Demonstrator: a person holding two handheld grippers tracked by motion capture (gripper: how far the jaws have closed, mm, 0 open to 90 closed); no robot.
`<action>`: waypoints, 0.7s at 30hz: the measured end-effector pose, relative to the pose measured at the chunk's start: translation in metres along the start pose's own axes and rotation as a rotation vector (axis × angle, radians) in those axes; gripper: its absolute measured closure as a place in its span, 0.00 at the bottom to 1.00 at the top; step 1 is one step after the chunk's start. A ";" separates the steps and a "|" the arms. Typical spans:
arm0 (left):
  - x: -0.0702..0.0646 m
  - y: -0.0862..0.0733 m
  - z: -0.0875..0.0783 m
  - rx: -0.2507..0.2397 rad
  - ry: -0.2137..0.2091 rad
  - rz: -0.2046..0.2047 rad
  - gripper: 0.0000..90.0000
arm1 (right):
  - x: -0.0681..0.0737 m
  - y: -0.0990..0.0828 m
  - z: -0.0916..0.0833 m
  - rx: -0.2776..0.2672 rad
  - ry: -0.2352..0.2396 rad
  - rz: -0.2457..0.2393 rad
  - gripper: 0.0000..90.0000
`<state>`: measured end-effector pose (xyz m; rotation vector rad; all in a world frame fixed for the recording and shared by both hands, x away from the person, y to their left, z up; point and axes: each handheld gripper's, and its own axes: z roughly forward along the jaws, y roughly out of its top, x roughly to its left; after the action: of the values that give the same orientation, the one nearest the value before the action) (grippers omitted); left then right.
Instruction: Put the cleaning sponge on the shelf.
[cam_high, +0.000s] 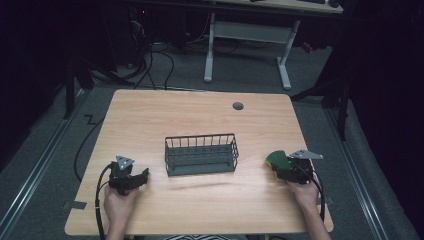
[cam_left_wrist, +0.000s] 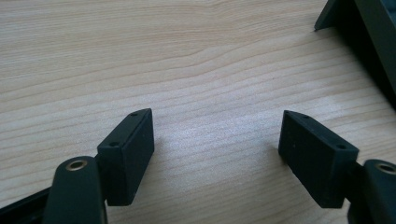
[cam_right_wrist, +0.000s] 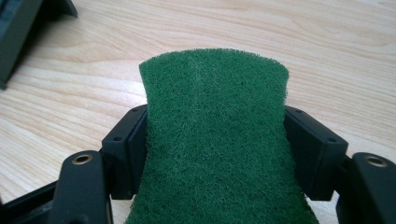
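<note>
A green scouring sponge (cam_right_wrist: 217, 140) with a yellow underside (cam_high: 278, 159) sits squeezed between the jaws of my right gripper (cam_high: 281, 167), just above the table at the right. In the right gripper view the sponge bulges up between both black pads (cam_right_wrist: 133, 149). My left gripper (cam_high: 142, 176) rests low over the table's front left, jaws wide apart with bare wood between the fingertips (cam_left_wrist: 130, 149). A dark wire basket (cam_high: 201, 153) stands in the middle of the table between the two grippers.
The wooden table (cam_high: 200, 120) has a round grey grommet (cam_high: 238, 106) near its far edge. A basket corner (cam_left_wrist: 355, 28) shows at the upper right of the left gripper view. Beyond the table stand another desk's white legs (cam_high: 209, 50) and floor cables.
</note>
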<state>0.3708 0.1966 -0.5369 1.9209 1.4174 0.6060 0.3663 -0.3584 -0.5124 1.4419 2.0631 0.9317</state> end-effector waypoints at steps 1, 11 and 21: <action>0.000 0.000 0.000 0.000 0.000 0.000 0.30 | 0.000 0.000 0.000 0.000 0.000 0.000 0.34; 0.000 0.000 0.000 0.000 0.000 0.001 0.30 | -0.003 0.013 -0.012 -0.039 0.022 0.015 0.34; 0.000 0.000 0.000 0.000 0.001 0.000 0.30 | 0.003 0.023 -0.019 -0.065 0.048 0.010 0.34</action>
<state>0.3706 0.1964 -0.5369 1.9213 1.4175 0.6069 0.3669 -0.3555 -0.4822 1.4100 2.0425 1.0371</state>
